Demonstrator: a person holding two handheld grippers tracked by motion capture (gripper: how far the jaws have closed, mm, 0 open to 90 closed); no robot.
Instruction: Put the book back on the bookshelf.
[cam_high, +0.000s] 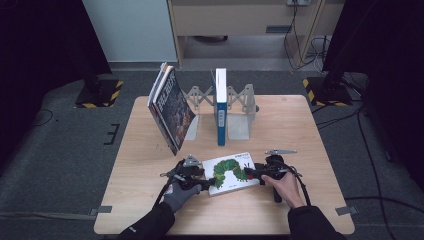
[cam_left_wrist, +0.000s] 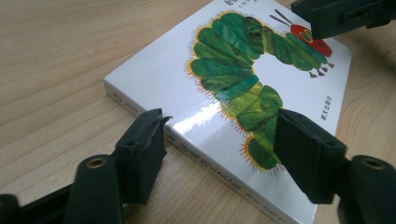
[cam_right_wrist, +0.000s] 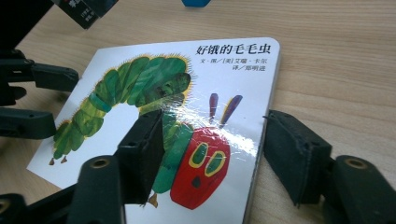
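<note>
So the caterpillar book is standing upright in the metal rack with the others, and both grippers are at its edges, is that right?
Not quite. The caterpillar book lies flat on the table, in front of the metal rack, as the high view shows. The left gripper and right gripper are indeed at its edges.

Caterpillar book (cam_right_wrist: 154, 93) had a glossy, smooth laminated cover that caught glare; its pages looked like thick card. Table (cam_high: 300, 130) was pale matt wood-grain. Gripper pads (cam_left_wrist: 306, 154) looked matt black, slightly rough rubber or foam.
</note>
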